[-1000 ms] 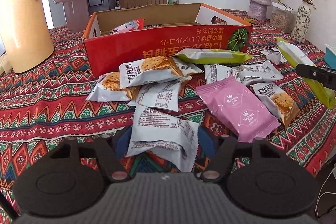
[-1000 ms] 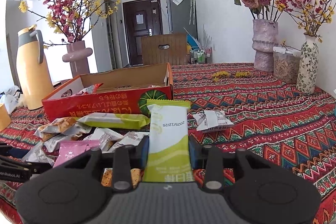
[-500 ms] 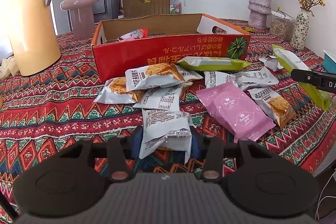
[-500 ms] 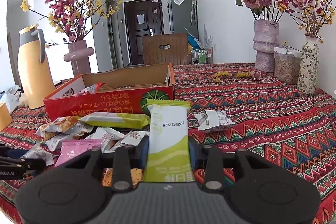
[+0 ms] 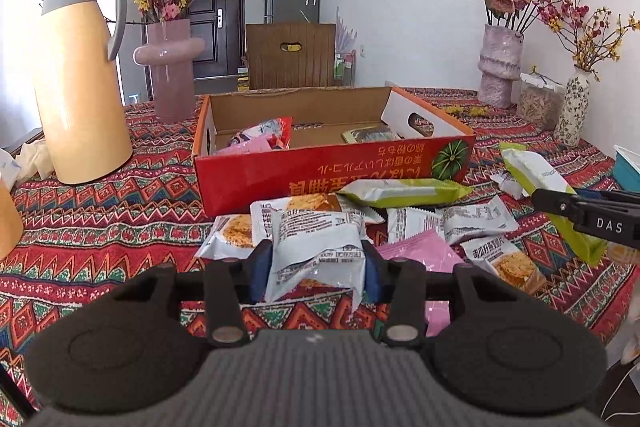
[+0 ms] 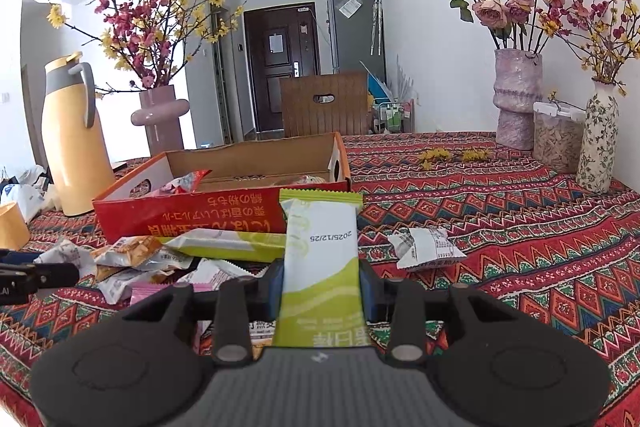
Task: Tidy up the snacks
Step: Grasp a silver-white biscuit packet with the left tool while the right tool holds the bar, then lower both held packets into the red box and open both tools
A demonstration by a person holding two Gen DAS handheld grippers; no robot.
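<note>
My left gripper point(image 5: 316, 273) is shut on a white snack packet point(image 5: 318, 247) and holds it above the table, in front of the red cardboard box point(image 5: 332, 167). My right gripper point(image 6: 320, 285) is shut on a green-and-white snack bar point(image 6: 320, 267), held upright in front of the box point(image 6: 192, 211); it also shows at the right of the left wrist view point(image 5: 584, 215). Several loose packets lie before the box: a green bar point(image 5: 404, 191), a pink packet point(image 5: 420, 255), white and orange ones point(image 5: 476, 219). The box holds a few snacks point(image 5: 260, 139).
A yellow thermos jug point(image 5: 80, 87) stands at the left, a pink vase point(image 5: 170, 67) behind the box. A purple vase point(image 5: 498, 67), a clear jar point(image 5: 538, 103) and a patterned vase point(image 5: 574, 111) stand at the right. One white packet point(image 6: 426, 247) lies apart on the cloth.
My left gripper closed on the white packet and lifted it off the table, rising toward the box. My right gripper with the green bar rose slightly.
</note>
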